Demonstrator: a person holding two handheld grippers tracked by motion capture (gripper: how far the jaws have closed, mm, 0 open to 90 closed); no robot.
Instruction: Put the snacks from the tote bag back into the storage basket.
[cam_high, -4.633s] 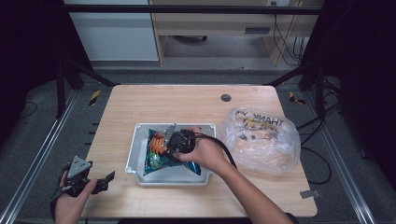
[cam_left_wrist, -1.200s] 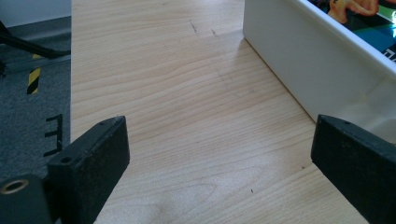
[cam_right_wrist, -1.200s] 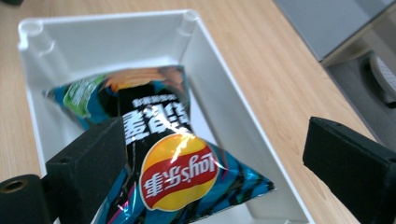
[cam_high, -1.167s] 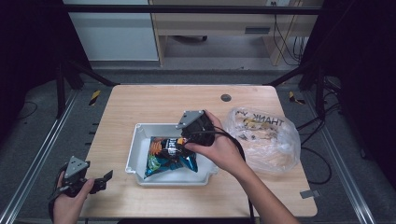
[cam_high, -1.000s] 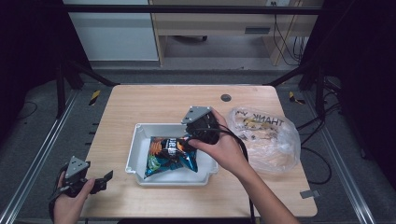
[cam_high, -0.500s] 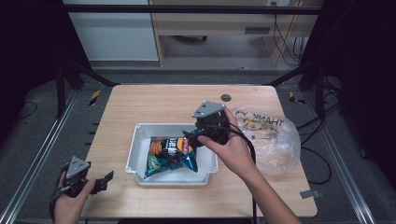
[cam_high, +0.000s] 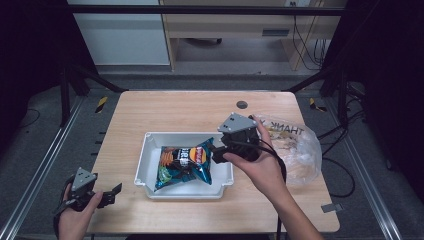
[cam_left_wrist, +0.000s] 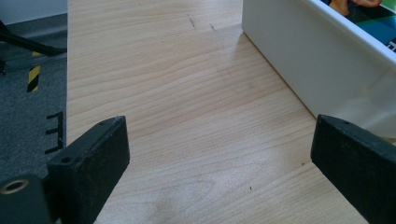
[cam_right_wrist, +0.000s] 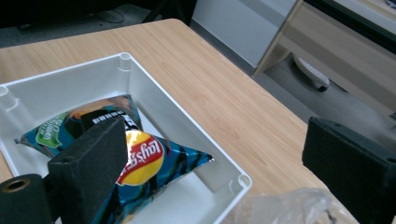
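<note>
At the lower left of the high view, the left hand-held gripper (cam_high: 111, 194) is gripped low at the bench (cam_high: 165, 107) corner, jaws spread wide and empty, pointing toward the white tray (cam_high: 145, 165); the forearm is cut off by the bottom edge. Right of centre, the right hand-held gripper (cam_high: 216, 152) is held above the tray's right rim, wrist bent, jaws released and holding nothing; the chip bag (cam_high: 182, 165) lies flat in the tray. Farther right, a clear plastic bag (cam_high: 297, 150) sits partly behind the hand, its contents hard to make out.
</note>
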